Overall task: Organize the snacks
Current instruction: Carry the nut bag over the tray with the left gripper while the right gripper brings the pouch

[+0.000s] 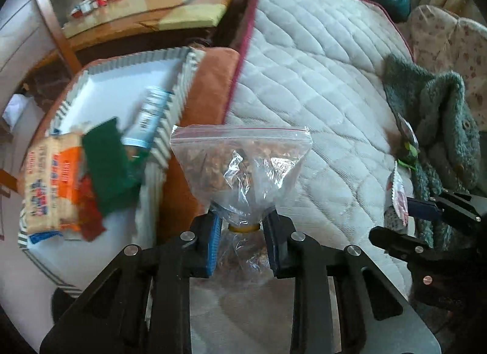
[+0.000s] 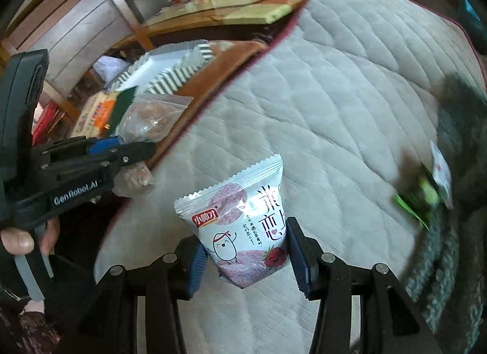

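Over the quilt [image 1: 319, 80], two jaws grasp one zip bag [image 1: 240, 165], one pouch [image 2: 240, 226].

A big bed with a soft white quilted cover [image 1: 319, 80]; a fuzzy grey-green woolly coat [image 1: 441, 116] lies on its far right edge; a small green snack packet [image 2: 423, 199] lies beside the coat.

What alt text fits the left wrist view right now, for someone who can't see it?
The left hand-held gripper is closed on a clear zip bag of brown snacks above a quilted cover. To the left, a striped box holds several snack packs; the right hand-held gripper grips a packet at the right edge.
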Tool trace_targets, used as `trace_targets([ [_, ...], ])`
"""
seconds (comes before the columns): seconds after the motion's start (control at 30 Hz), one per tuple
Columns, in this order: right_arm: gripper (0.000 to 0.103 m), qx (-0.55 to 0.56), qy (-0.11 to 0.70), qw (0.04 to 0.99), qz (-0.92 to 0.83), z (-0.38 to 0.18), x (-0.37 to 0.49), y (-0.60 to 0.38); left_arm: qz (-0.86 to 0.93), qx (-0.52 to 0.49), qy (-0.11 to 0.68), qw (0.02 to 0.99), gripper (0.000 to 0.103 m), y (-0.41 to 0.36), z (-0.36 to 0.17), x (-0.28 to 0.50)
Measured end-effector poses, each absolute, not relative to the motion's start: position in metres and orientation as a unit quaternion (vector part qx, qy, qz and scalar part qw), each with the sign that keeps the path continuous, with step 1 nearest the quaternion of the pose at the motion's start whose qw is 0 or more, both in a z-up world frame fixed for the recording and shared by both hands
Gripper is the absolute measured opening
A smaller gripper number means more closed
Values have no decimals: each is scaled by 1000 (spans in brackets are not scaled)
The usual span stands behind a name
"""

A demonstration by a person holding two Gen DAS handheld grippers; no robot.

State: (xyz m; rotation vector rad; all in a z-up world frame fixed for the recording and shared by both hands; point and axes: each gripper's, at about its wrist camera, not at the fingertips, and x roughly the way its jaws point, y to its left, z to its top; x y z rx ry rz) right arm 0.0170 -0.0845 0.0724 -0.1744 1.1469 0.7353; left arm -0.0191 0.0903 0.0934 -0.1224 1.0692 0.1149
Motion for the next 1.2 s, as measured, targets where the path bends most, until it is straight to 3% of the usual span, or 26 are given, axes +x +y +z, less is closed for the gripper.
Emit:
trace_targets([
  [0.53, 47, -146, 503, 751, 403, 101, 16, 28, 137, -86, 467, 869, 25, 181, 117, -44],
  [1.2, 47, -188, 504, 724, 433, 100, 18, 109, 193, -109, 464, 858, 25, 250, 108, -56],
])
